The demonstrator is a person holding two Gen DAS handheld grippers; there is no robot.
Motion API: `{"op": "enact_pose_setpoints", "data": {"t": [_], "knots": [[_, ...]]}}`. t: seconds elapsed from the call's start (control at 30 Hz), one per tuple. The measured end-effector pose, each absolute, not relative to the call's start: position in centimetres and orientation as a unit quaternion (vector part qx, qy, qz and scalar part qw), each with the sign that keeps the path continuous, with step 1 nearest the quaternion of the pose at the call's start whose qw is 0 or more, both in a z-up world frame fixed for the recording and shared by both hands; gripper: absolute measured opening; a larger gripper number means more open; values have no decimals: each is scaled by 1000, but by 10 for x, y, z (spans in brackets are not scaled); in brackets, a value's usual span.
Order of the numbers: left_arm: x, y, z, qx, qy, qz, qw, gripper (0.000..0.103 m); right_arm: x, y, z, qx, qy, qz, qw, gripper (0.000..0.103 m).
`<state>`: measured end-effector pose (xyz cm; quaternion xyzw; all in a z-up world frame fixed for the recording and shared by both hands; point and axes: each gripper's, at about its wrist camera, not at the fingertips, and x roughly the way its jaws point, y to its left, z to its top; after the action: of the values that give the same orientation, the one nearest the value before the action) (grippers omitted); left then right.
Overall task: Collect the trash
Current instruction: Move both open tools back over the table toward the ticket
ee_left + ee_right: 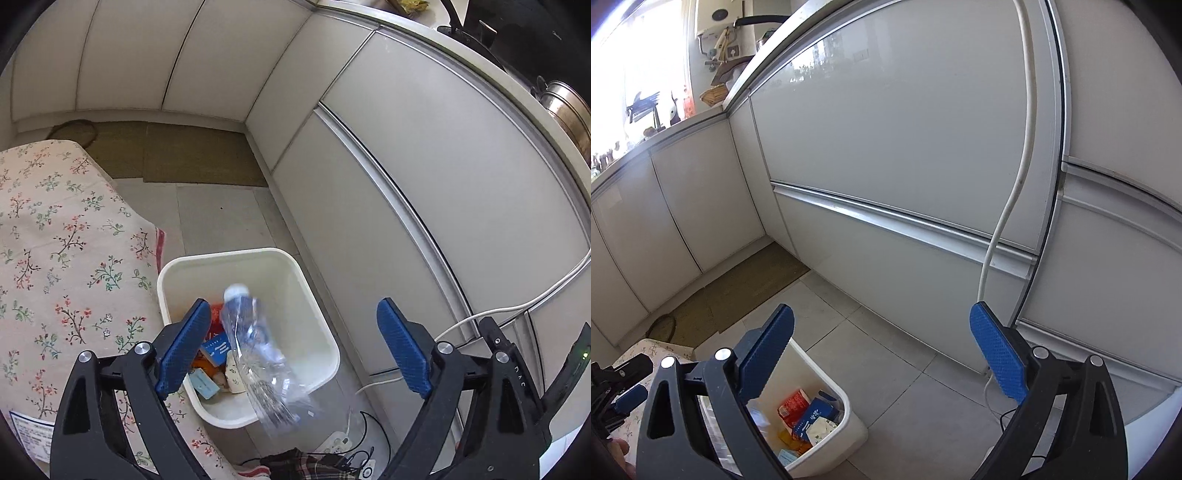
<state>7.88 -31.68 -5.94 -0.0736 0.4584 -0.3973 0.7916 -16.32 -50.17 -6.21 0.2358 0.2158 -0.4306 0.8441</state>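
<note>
A white rectangular trash bin (314, 295) stands on the tiled floor beside a floral-covered table. A clear plastic bottle (258, 354) with a white cap is blurred in the air over the bin, between my left gripper's (295, 347) open blue fingers, touching neither. The bin holds a red carton (792, 404), a blue box (814, 415) and other scraps. My right gripper (882, 354) is open and empty, above the bin's right side (849, 428). The left gripper shows at the far left of the right wrist view (628, 398).
White cabinet fronts (424, 184) run along the right and back. A floral cloth (55, 258) covers the table on the left. A white cable (1008, 206) hangs down the cabinet. A power strip and black cords (343, 443) lie on the floor. A brown mat (184, 155) lies by the far cabinets.
</note>
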Motion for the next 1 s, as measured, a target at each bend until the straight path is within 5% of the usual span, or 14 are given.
{"op": "enact_pose_setpoints", "data": {"t": [1.0], "knots": [[125, -92, -71, -84, 480, -203, 849, 90, -30, -316, -48, 142, 289, -202, 925, 95]]}}
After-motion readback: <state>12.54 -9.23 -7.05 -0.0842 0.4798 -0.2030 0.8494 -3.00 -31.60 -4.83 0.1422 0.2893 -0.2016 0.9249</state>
